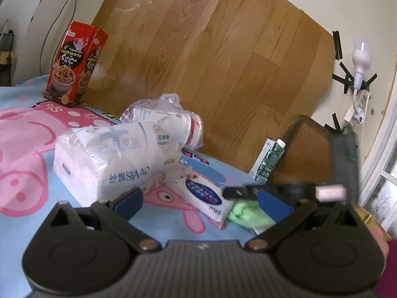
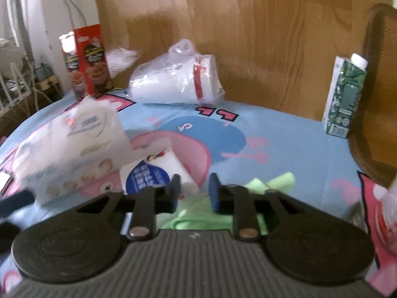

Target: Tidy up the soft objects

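A green cloth [image 1: 245, 213] [image 2: 273, 182] lies crumpled on the cartoon bed sheet [image 1: 24, 114] [image 2: 297, 149]. Beside it sits a small white tissue pack [image 1: 206, 196] [image 2: 146, 176] with a blue oval label. A large tissue pack [image 1: 104, 159] [image 2: 67, 149] rests further left. My left gripper [image 1: 201, 201] stands wide open in front of the small pack, holding nothing. My right gripper [image 2: 194, 191] [image 1: 248, 191] hovers over the green cloth with its jaws close together. A narrow gap shows between the pads. Blur hides whether they pinch the cloth.
A plastic bag of white cups [image 1: 171, 121] [image 2: 178, 79] lies by the wooden panel [image 1: 223, 62]. A red snack box [image 1: 74, 64] [image 2: 91, 59] stands at the back left, a green carton [image 1: 269, 161] [image 2: 345, 94] at the right by a woven chair [image 1: 310, 149] [image 2: 382, 87].
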`<act>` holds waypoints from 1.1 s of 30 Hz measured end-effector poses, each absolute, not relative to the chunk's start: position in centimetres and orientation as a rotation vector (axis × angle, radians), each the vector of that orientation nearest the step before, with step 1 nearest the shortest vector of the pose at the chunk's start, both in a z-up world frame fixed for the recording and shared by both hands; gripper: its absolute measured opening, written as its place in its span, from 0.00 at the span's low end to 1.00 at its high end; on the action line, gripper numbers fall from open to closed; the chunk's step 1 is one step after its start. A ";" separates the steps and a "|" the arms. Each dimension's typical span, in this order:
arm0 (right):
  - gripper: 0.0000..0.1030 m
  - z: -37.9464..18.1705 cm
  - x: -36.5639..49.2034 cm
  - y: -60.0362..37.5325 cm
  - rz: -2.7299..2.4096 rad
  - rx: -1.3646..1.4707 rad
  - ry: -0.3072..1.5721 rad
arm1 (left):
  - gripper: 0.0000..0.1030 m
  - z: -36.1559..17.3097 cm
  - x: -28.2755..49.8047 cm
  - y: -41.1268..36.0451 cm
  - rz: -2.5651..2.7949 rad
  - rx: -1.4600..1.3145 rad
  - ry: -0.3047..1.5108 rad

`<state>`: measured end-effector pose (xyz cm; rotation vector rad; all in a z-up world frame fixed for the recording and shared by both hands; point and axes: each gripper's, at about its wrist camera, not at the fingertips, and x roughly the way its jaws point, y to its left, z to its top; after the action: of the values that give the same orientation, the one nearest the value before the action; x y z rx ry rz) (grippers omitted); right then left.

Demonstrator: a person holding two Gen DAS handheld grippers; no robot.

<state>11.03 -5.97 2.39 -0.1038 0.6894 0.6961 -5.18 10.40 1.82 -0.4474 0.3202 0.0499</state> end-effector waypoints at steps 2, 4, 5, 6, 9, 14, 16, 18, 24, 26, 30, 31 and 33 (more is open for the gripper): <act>0.20 2.3 9.9 -6.7 0.712 -0.106 0.666 | 1.00 1.8 -5.2 10.4 0.054 -0.451 0.320; 0.23 2.4 8.9 -7.0 0.738 -0.119 0.638 | 1.00 1.8 -5.3 10.5 0.060 -0.456 0.321; 0.23 2.6 8.6 -7.1 0.747 -0.122 0.628 | 1.00 1.8 -5.3 10.6 0.065 -0.459 0.320; 0.24 2.8 8.4 -7.2 0.751 -0.122 0.619 | 1.00 1.8 -5.3 10.6 0.069 -0.461 0.321; 0.44 3.8 8.3 -7.6 0.755 -0.086 0.578 | 1.00 1.8 -5.3 10.7 0.078 -0.465 0.321; 0.61 4.2 8.4 -6.4 0.783 -0.104 0.553 | 1.00 1.9 -5.4 10.5 0.082 -0.457 0.320; 0.64 3.7 8.6 -5.2 0.793 -0.151 0.569 | 1.00 1.9 -5.5 10.5 0.089 -0.456 0.316; 0.65 2.9 9.3 -4.1 0.799 -0.200 0.593 | 1.00 1.9 -5.6 10.5 0.096 -0.461 0.308; 0.65 1.5 11.0 -3.0 0.854 -0.207 0.666 | 1.00 1.9 -5.6 11.0 0.104 -0.480 0.305; 0.62 1.8 10.8 -3.0 0.835 -0.191 0.675 | 1.00 2.0 -5.6 10.9 0.105 -0.476 0.301; 0.61 3.1 9.1 -3.5 0.795 -0.213 0.578 | 1.00 1.9 -5.7 11.2 0.112 -0.490 0.297; 0.61 3.8 8.5 -4.1 0.782 -0.200 0.539 | 1.00 1.8 -5.7 11.3 0.112 -0.497 0.298; 0.61 5.3 7.7 -5.4 0.759 -0.157 0.466 | 1.00 1.8 -5.7 11.4 0.111 -0.507 0.301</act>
<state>7.70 -5.37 5.30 -0.1574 0.4662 0.7593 -5.65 11.43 1.79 -0.5066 0.3008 0.1108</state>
